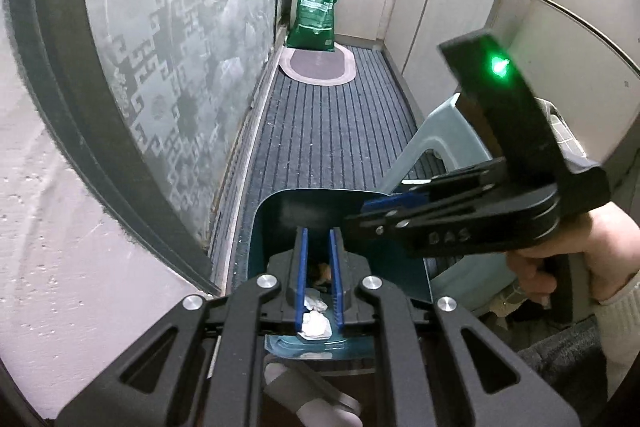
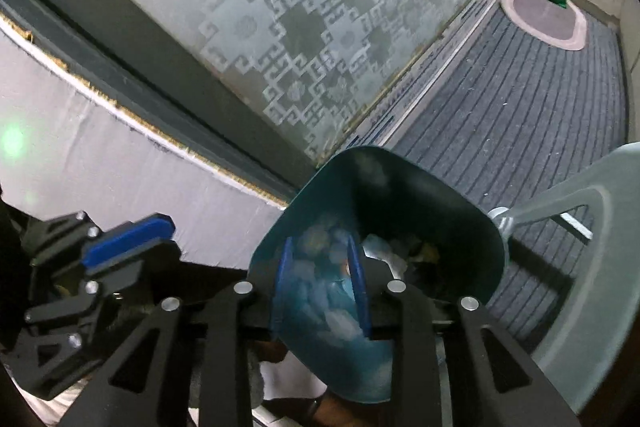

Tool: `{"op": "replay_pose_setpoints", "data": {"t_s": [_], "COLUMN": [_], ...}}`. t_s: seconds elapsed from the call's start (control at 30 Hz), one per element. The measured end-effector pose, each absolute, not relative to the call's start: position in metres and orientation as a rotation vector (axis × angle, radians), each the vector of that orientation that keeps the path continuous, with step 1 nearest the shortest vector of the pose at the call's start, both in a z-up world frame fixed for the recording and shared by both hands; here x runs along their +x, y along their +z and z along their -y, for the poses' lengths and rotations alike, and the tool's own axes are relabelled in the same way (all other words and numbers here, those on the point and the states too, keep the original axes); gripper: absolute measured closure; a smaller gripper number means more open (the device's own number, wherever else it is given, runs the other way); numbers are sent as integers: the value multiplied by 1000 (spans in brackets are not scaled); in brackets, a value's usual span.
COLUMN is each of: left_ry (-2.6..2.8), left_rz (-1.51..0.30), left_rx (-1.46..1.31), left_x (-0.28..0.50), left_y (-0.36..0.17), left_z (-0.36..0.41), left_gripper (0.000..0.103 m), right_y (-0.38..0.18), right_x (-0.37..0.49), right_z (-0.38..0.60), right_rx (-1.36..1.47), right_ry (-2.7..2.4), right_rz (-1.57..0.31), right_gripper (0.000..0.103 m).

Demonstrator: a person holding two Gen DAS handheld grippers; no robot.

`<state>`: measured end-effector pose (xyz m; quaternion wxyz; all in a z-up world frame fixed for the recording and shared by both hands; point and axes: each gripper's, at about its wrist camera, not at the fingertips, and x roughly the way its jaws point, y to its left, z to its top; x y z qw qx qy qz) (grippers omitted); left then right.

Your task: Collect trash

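The teal waste bin (image 1: 408,279) stood on the floor by the striped grey mat (image 1: 320,131), at the foot of the frosted patterned glass door (image 1: 180,47). It contained crumpled white tissue (image 2: 382,247) and some darker scraps.

My right tool (image 2: 319,241) was positioned over the mouth of the bin. Its jaws stood partly apart and gripped nothing. My right hand (image 1: 560,251) held its grip.

My left tool (image 1: 317,231) pointed down at the same bin. Its jaws stood only narrowly apart. A white tissue wad (image 1: 316,323) showed in the gap near the base of the jaws. I cannot tell whether the tool pinched it or whether it lay in the bin below.

A pale plastic stool (image 1: 440,131) stood just beside the bin. Well beyond, a green sack (image 1: 316,15) rested upright on an oval rug (image 1: 318,65), next to white cabinets (image 1: 448,11).
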<state>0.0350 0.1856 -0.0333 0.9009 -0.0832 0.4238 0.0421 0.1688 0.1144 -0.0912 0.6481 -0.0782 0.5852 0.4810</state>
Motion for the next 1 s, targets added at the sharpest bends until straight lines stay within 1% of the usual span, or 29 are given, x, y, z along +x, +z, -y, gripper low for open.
{"op": "replay_pose_setpoints", "data": {"t_s": [0.23, 0.33, 0.37, 0.43, 0.47, 0.53, 0.57, 0.6, 0.63, 0.67, 0.7, 0.73, 0.77, 0.8, 0.83, 0.9, 0.93, 1.0], "left_ry": [112, 132, 135, 147, 155, 148, 143, 142, 141, 143, 149, 153, 156, 155, 153, 152, 147, 146], "left_rz": [-846, -819, -811, -798, -787, -764, -750, -736, -719, -707, -694, -686, -675, -665, -659, -644, -634, -613], "left_rx": [-178, -164, -160, -144, -130, -114, -109, -106, -101, -98, -90, -84, -78, -76, -76, -71, -73, -79], "left_x": [21, 14, 12, 9, 7, 3, 0, -2, -5, -8, -9, -10, -12, -13, -14, -16, -17, -20], "left_y": [-17, -7, -3, 2, 4, 10, 13, 16, 20, 21, 23, 24, 26, 28, 28, 30, 31, 33], "left_z": [-194, -195, -195, -192, -190, -185, -182, -180, -176, -173, -170, -168, -165, -161, -159, -151, -148, -144], "left_gripper": [90, 86, 84, 76, 71, 66, 60, 59, 58, 52, 47, 46, 40, 36, 35, 27, 26, 16], "right_y": [-92, -86, -81, -67, -60, -48, -37, -31, -24, -16, -8, 0, 7, 11, 18, 27, 33, 41], "right_x": [159, 153, 150, 143, 140, 135, 130, 127, 125, 122, 119, 114, 111, 109, 104, 100, 97, 93], "right_z": [-119, -116, -113, -107, -103, -95, -88, -83, -78, -71, -64, -56, -50, -46, -37, -23, -15, -2], "right_rx": [-234, -276, -297, -341, -346, -346, -347, -345, -333, -314, -308, -304, -301, -301, -301, -295, -293, -283], "right_ry": [1083, 1062, 1054, 1023, 1011, 988, 968, 957, 950, 945, 933, 915, 900, 890, 874, 848, 835, 809], "right_rz": [-1321, -1290, -1271, -1210, -1185, -1140, -1097, -1071, -1047, -1024, -999, -966, -943, -928, -903, -873, -857, -826], "right_gripper": [74, 74, 74, 74, 72, 63, 56, 51, 51, 50, 47, 44, 39, 35, 33, 26, 24, 14]}}
